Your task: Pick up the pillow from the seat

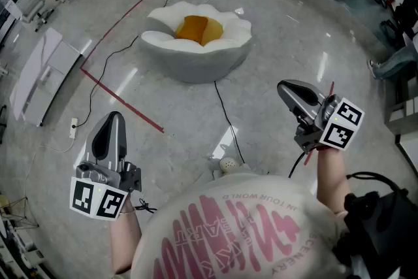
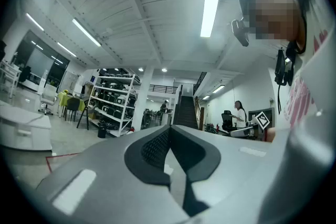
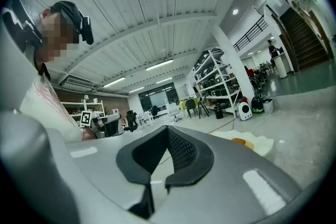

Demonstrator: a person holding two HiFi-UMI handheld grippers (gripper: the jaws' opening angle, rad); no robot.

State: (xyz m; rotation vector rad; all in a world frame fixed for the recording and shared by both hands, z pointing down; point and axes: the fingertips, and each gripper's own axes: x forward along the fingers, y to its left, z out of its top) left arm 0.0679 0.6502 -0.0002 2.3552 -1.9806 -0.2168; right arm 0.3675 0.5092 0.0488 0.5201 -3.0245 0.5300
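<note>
Both tongs are shut tight and carry nothing: the left gripper (image 1: pixel 113 118) sits at the lower left of the head view and the right gripper (image 1: pixel 283 88) at the middle right. Each gripper's own view confirms it, with the dark pads pressed together and only the room beyond.

The pillow (image 1: pixel 198 29), orange-yellow, lies in the hollow of the white, petal-edged seat (image 1: pixel 196 59) in the upper centre of the head view, well apart from both tongs. It also peeks in at the right of the right gripper view (image 3: pixel 239 140).

So this looks like the approach, with nothing grasped yet. To do it well, I'd say close in on the seat first and step clear of the black cable (image 1: pixel 225 115) running across the floor from the seat toward the bottom of the frame. Then part the jaws before arriving, not after. A soft pillow should squash under the pads, so take a deep bite on an edge or corner, or pinch it from two sides with both tongs, and lift straight up out of the hollow.

As for writing, the shirt (image 1: pixel 248 232) at the bottom of the head view reads "IN YOUR WORLD", seen upside down, and the larger pink lettering is too warped to read. The marker cube (image 1: pixel 341 125) shows only black-and-white squares, no words.
</note>
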